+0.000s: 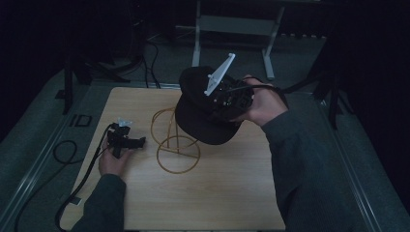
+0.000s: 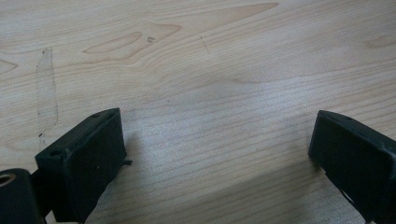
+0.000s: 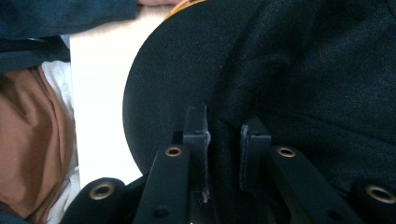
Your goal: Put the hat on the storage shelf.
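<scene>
Pale wooden table [image 1: 217, 193] (grain showing) in a dark room.

Cap [image 1: 203, 111] above the wire stand [image 1: 175, 145] on the table [image 1: 232, 193], left tool [image 1: 126, 140] beside it

The near half of the bench [image 1: 203, 198] lies bare between the two forearms, giving open passage from the front edge, and the far left corner is likewise free. At the centre a wire stand [image 1: 175, 142] rises upright, and the black cap [image 1: 200, 113] held aloft by the right gripper [image 1: 227, 96] overhangs its right side, closing off the approach from above and from the right. The left gripper [image 1: 126, 140] rests on the bench just left of the stand, narrowing the gap there, with bare wood between its spread jaws.
</scene>
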